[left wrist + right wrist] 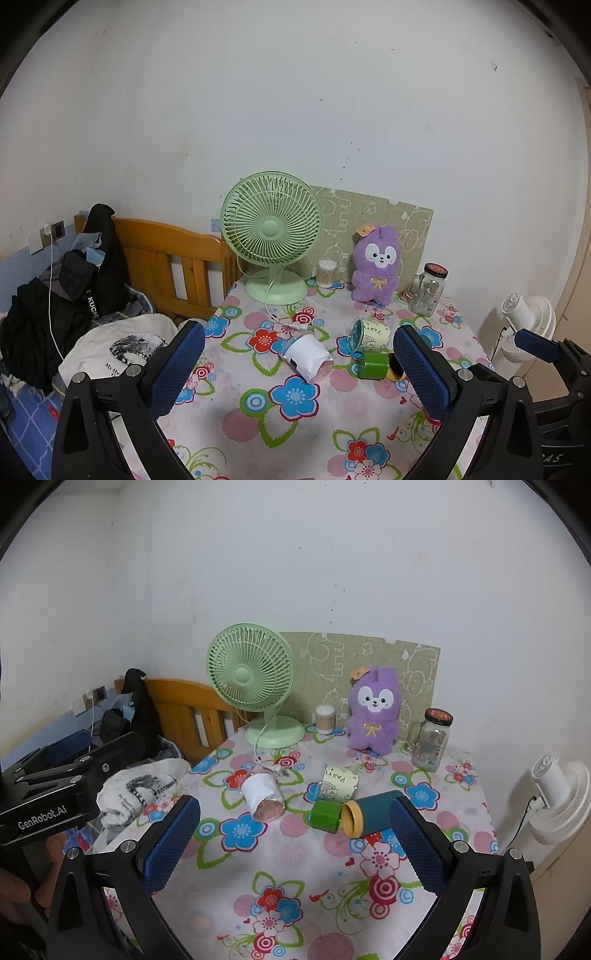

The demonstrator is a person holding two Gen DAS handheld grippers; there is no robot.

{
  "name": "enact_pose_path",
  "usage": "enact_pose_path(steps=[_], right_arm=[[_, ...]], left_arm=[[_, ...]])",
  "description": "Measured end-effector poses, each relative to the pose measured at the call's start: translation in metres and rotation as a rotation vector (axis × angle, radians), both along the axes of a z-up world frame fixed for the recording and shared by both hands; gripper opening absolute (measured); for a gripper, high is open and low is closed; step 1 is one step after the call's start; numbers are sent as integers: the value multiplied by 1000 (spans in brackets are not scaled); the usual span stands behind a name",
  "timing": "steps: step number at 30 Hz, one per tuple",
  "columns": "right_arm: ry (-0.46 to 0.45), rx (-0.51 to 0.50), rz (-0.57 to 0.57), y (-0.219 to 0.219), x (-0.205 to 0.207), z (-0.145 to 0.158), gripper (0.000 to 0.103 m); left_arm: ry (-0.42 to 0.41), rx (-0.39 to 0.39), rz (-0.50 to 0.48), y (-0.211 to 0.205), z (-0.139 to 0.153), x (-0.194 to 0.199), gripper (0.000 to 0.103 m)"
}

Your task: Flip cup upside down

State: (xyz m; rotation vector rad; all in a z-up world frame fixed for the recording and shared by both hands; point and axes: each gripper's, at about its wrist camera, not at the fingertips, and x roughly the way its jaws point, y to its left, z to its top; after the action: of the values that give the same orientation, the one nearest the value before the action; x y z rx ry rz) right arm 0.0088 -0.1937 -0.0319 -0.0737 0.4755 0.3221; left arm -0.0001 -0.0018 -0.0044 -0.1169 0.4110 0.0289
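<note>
Several cups lie on their sides on the floral tablecloth (295, 424). A clear cup with a white label (308, 356) (263, 794) lies mid-table. A pale "Party" cup (371, 334) (338, 781) lies behind a small green cup (373, 365) (325, 815) and a teal cup with a yellow rim (369, 812), partly hidden in the left wrist view (397, 371). My left gripper (297, 373) is open and empty above the near table. My right gripper (295, 845) is open and empty, its right finger beside the teal cup.
A green desk fan (271, 236), a cotton-swab jar (325, 273), a purple plush (375, 264) and a glass jar mug (428, 290) stand along the back by the wall. A bed with clothes (74, 314) lies left. A white floor fan (524, 328) stands right.
</note>
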Motion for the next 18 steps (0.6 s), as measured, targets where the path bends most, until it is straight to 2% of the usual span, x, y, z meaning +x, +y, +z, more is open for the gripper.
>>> enact_pose_path(steps=[18], right_arm=[[22,-21,18,9,6,-8,103]], left_arm=[[34,-10,12,6,-13,7,103]])
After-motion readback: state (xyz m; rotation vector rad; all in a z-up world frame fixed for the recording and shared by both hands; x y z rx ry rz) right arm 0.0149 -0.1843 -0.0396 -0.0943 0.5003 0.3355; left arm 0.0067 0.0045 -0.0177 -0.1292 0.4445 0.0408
